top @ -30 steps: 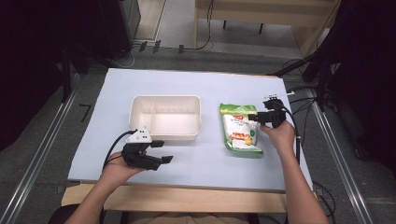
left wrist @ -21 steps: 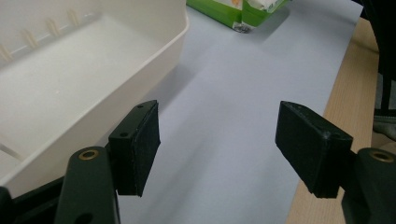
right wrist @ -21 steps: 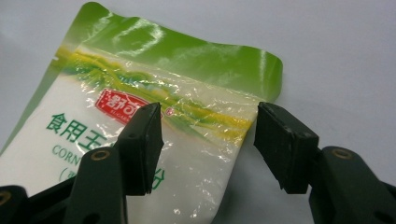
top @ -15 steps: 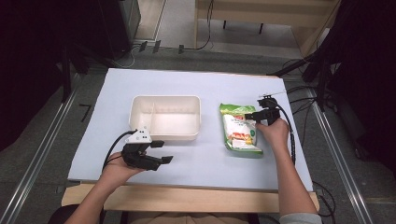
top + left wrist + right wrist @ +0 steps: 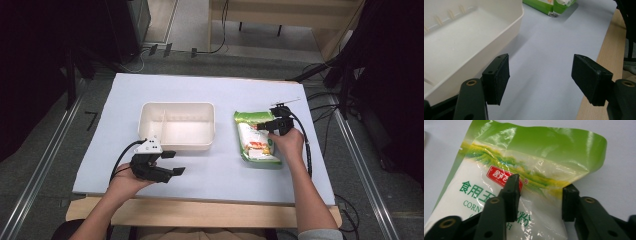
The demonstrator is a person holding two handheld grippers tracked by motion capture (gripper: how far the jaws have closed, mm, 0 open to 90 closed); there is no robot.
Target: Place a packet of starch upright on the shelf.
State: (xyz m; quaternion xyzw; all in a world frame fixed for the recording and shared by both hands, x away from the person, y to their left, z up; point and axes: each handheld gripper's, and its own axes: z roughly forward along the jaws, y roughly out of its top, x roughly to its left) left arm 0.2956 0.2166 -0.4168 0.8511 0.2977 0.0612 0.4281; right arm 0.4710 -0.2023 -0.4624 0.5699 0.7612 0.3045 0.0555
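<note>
Two black jaws of the right gripper [image 5: 537, 195] have just been closing over the upper part of a green and white plastic bag of corn starch [image 5: 506, 187], which is bunched between them; the pads seem to press on it, though contact is not quite clear. The bag is laid flat on the pale blue table sheet [image 5: 225, 90], right of a cream plastic divided tray [image 5: 177, 125]. The left gripper [image 5: 540, 80] is held with jaws wide apart beside the tray's front wall, nothing between them.
</note>
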